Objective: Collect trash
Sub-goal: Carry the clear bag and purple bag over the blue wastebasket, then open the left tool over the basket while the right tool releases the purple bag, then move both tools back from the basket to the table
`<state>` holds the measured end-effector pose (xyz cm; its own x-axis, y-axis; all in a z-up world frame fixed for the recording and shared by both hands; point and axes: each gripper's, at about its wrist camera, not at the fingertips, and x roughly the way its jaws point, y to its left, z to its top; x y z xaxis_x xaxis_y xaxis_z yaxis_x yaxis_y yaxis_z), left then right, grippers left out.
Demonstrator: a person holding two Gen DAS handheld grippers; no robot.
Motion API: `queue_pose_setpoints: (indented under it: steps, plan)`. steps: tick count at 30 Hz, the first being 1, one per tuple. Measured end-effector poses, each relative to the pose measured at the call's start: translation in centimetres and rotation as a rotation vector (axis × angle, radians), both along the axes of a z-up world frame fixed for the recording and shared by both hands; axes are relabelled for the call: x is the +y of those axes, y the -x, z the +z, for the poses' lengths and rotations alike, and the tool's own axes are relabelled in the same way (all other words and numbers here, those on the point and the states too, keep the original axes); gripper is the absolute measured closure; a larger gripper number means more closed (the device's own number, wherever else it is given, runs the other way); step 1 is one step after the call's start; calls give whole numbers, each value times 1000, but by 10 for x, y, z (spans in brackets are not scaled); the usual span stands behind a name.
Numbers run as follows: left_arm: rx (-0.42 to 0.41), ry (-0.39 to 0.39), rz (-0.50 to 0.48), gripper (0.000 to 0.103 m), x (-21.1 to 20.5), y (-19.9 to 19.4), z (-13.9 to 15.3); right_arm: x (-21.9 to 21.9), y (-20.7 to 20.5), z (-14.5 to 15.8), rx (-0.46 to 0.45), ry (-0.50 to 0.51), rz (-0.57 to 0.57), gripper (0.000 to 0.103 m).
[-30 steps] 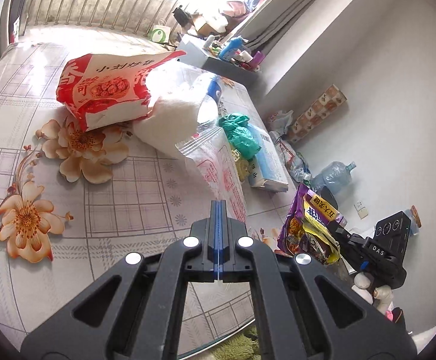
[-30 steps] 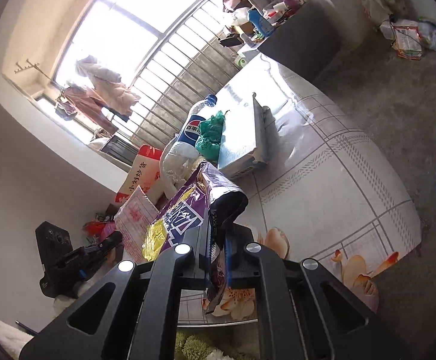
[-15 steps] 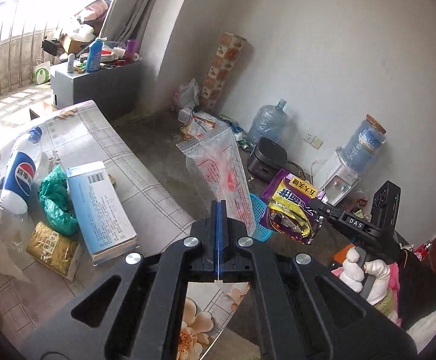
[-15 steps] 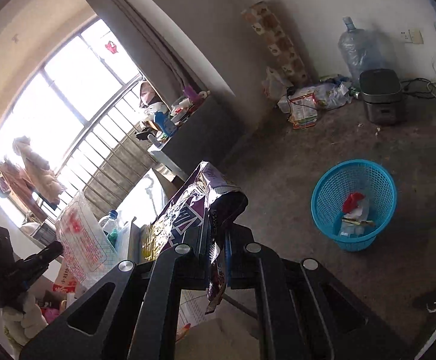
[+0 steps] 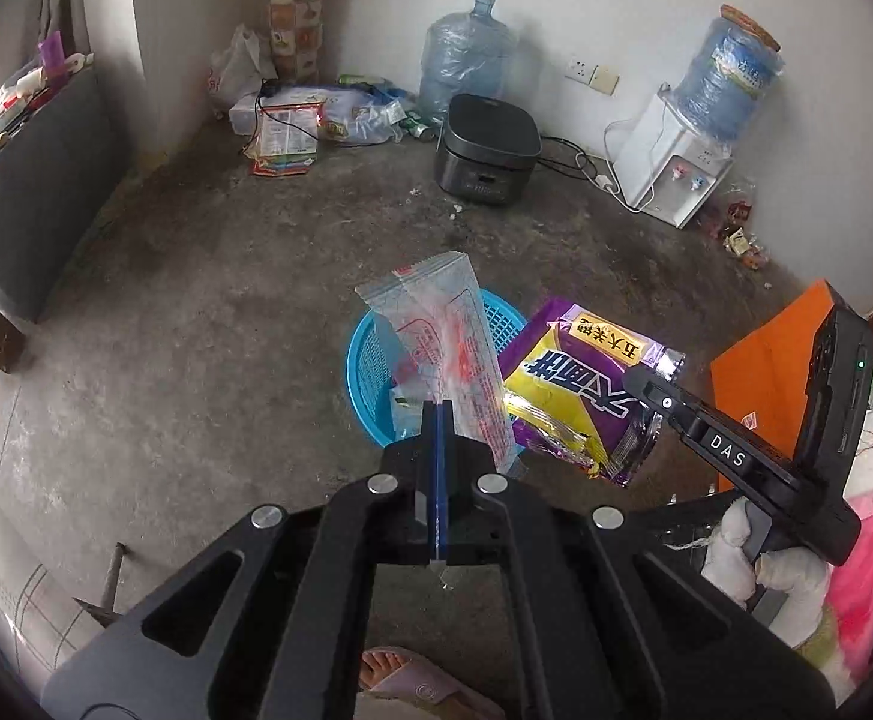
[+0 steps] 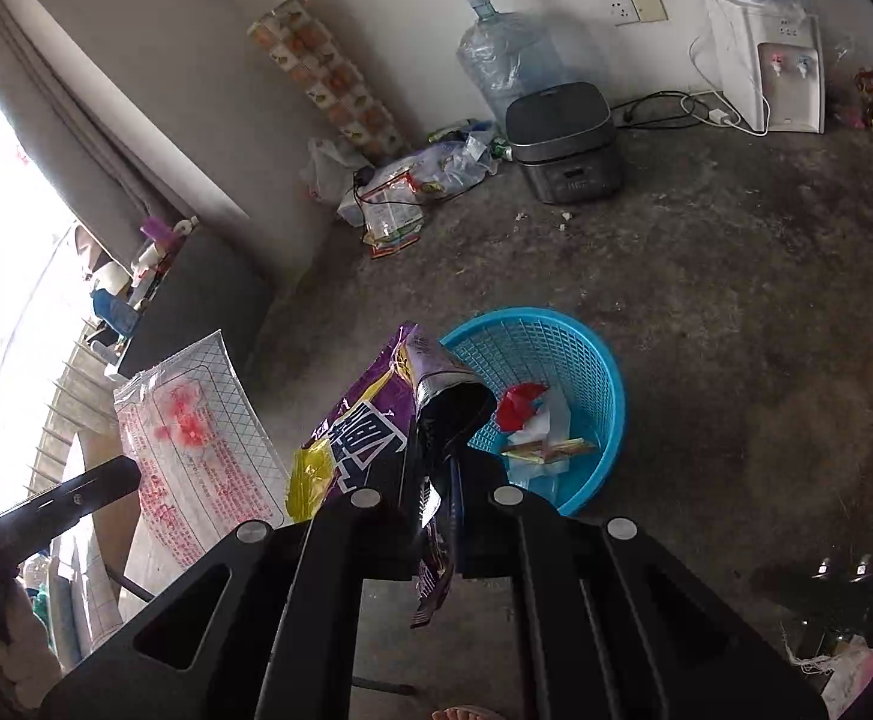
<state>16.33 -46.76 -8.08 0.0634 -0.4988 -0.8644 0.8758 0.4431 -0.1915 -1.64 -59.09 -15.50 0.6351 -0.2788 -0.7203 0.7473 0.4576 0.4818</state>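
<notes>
My left gripper [image 5: 436, 414] is shut on a clear plastic bag with red print [image 5: 442, 348] and holds it up over the blue mesh trash basket [image 5: 370, 372] on the floor. My right gripper [image 6: 436, 480] is shut on a purple and yellow snack bag [image 6: 370, 420], just left of the basket [image 6: 586, 372], which holds several wrappers. The snack bag [image 5: 580, 384] and the right gripper [image 5: 652, 384] show at the right of the left wrist view. The clear bag [image 6: 196, 438] shows at the left of the right wrist view.
A black rice cooker [image 5: 487, 150], a water jug [image 5: 466, 60] and a water dispenser [image 5: 682, 162] stand along the far wall. Loose bags lie in the corner [image 5: 310, 120]. A dark cabinet [image 5: 34, 180] is at the left. An orange box [image 5: 760, 372] is at the right.
Both grippers have swung away from the table toward the floor, carrying their bags. The blue basket now lies right below both bags.
</notes>
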Motion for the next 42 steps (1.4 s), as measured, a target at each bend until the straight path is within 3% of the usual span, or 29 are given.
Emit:
queue_pose_setpoints:
  steps: [4, 5, 7, 10, 16, 18, 19, 20, 22, 25, 29, 32, 36, 42]
  plan:
    - [36, -77, 2, 100, -55, -13, -58, -31, -19, -38, 68, -22, -24, 96]
    - [50, -89, 6, 95, -65, -16, -73, -37, -26, -49, 85, -32, -22, 96]
    - [74, -118, 34, 69, -80, -22, -98, -49, -37, -72, 131, -47, -15, 95]
    - [98, -127, 73, 68, -88, -29, -114, -62, -54, -103, 179, -78, 9, 94]
    - [94, -78, 98, 65, -79, -49, -97, -74, -92, -159, 270, -134, 34, 88]
    - [88, -56, 116, 64, -72, -58, -84, -80, -104, -182, 292, -183, 42, 63]
    - [83, -44, 123, 63, -68, -62, -78, -82, -111, -194, 325, -208, 51, 55]
    - [77, -33, 128, 62, -63, -65, -71, -83, -116, -206, 368, -224, 58, 50]
    - [64, -19, 134, 60, -56, -69, -61, -83, -121, -220, 403, -246, 69, 50]
    - [52, -8, 131, 57, -47, -71, -50, -84, -113, -218, 391, -261, 37, 49]
    - [49, 8, 138, 54, -36, -73, -41, -82, -96, -193, 284, -211, -4, 38]
    - [56, 18, 147, 54, -28, -73, -35, -79, -97, -185, 306, -155, 38, 27]
    - [66, 37, 159, 53, -12, -72, -21, -75, -103, -185, 369, -149, 89, 27]
    - [34, 108, 186, 46, 28, -69, 25, -69, -83, -145, 241, -109, 29, 27]
